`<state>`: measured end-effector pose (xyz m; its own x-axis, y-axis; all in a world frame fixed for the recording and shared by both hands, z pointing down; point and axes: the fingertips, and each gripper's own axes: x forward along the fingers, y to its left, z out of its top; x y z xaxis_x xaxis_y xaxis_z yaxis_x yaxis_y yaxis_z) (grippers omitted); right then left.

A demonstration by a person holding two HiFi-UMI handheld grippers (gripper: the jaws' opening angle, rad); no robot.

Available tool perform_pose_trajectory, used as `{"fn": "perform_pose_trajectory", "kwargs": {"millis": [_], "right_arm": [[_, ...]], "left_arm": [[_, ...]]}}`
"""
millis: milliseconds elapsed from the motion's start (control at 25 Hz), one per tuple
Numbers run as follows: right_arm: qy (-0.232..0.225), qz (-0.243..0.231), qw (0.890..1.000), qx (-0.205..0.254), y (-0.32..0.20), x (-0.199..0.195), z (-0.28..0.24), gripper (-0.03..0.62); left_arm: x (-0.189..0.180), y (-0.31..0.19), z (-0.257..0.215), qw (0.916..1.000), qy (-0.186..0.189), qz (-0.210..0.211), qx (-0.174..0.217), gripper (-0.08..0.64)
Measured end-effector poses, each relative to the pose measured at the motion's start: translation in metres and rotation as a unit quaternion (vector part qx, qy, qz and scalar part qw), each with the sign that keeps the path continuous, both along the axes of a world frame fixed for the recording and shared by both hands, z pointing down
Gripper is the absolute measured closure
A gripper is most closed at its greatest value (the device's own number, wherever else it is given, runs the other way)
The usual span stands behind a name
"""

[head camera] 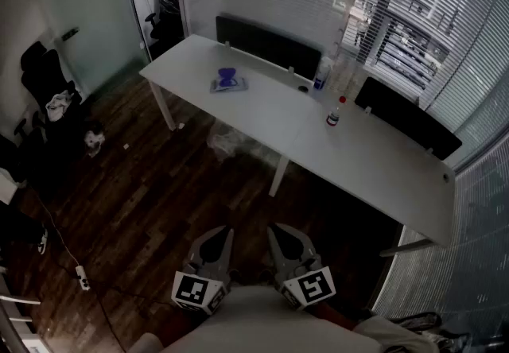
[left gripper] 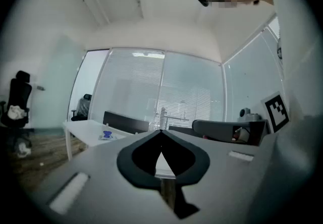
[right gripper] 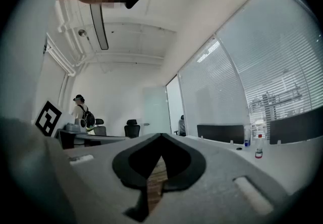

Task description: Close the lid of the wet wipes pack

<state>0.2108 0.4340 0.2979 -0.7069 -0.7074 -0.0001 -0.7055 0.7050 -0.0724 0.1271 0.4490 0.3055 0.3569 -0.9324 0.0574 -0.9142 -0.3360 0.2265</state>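
The wet wipes pack lies flat on the far left part of the long white table, its purple lid standing open. It also shows small in the left gripper view as the wet wipes pack. Both grippers are held low and close to the person's body, far from the table. My left gripper is shut with nothing in it, and its tips meet at the left gripper. My right gripper is shut and empty too, seen in its own view as the right gripper.
A small red-capped bottle and a spray bottle stand mid-table near dark divider screens. A crumpled plastic bag lies under the table. An office chair stands left; a power strip lies on the wood floor. A person stands far off.
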Motion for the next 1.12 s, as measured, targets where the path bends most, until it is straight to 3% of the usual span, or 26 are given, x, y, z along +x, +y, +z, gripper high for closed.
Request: {"fn": "perform_pose_trajectory", "kwargs": {"millis": [200, 440, 720, 1120], "right_arm": [[-0.001, 0.005, 1.0, 0.0, -0.001, 0.006, 0.002, 0.594], [-0.02, 0.015, 1.0, -0.012, -0.005, 0.02, 0.001, 0.592], [-0.027, 0.021, 0.999, -0.018, -0.003, 0.044, 0.009, 0.592], [-0.029, 0.052, 0.998, -0.028, -0.003, 0.108, 0.019, 0.592]], "left_arm": [[-0.007, -0.002, 0.014, 1.0, 0.005, -0.006, -0.004, 0.561], [0.008, -0.002, 0.023, 0.9994, 0.027, 0.015, -0.017, 0.561], [0.039, -0.003, 0.023, 0.9988, 0.021, 0.038, -0.021, 0.561], [0.108, -0.01, 0.032, 0.9964, -0.001, 0.08, -0.029, 0.561]]}}
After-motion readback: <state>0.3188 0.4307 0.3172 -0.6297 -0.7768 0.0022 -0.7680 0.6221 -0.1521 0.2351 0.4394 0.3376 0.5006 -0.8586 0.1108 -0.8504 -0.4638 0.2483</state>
